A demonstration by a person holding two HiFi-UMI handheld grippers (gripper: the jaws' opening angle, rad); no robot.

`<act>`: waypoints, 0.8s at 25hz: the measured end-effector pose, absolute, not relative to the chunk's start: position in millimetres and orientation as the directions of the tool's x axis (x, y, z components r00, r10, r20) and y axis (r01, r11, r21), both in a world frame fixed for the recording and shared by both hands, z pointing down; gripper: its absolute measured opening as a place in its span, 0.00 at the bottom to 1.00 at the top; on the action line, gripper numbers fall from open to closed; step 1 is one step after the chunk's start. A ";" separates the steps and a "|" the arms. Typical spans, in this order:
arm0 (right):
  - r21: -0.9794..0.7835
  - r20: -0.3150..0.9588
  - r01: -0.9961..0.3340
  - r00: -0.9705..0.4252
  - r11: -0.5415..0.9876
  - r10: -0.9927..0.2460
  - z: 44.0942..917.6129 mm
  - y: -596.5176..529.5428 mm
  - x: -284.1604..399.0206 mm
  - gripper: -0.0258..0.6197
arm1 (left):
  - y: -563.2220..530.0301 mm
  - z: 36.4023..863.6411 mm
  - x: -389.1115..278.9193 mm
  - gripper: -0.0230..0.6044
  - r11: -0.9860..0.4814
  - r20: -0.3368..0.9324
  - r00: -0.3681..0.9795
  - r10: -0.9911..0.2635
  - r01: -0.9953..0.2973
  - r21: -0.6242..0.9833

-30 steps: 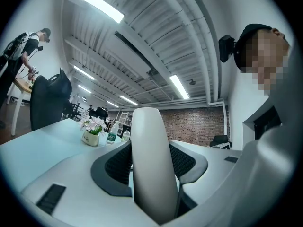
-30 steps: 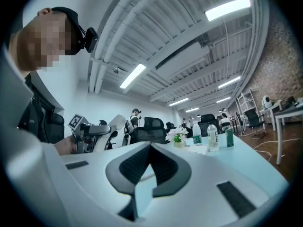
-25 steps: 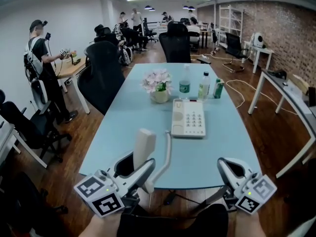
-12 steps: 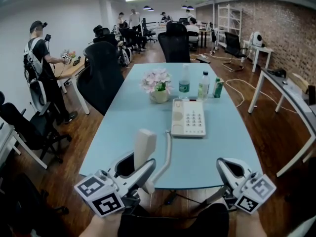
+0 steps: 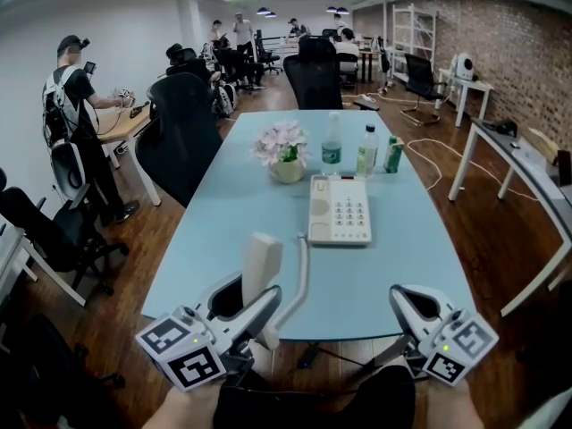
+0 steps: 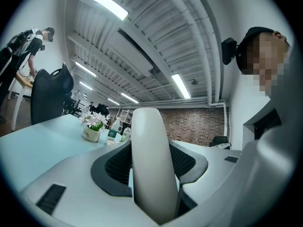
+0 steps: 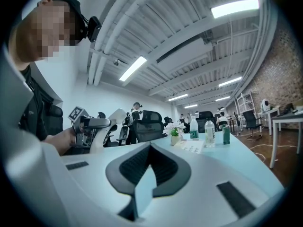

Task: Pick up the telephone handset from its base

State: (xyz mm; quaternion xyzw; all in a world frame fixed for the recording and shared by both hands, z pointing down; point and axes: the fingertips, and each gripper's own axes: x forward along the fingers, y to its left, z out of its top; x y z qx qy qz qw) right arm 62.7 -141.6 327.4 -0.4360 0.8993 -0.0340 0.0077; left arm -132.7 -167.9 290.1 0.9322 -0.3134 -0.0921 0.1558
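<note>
Already the left gripper (image 5: 250,307) is closed on the telephone handset (image 5: 261,266). Its jaws are held fairly wide by the handset body, which is seen upright between them, with the long axis pointing up. The handset is kept above the near left edge of the desk (image 5: 223,222), well apart from its base (image 5: 340,211), which lies farther and to the right. The cord (image 5: 302,275) is led beside it toward the base. The right gripper (image 5: 413,304), at near right, is closed on nothing. Against the earlier frames no real change is found.
</note>
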 end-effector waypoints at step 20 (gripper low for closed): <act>-0.081 0.030 -0.774 -0.631 0.628 -0.775 332.0 -140.0 61.6 0.06 | -166.2 290.4 -131.9 0.40 -0.752 -0.067 0.785 -0.616 -0.561 0.345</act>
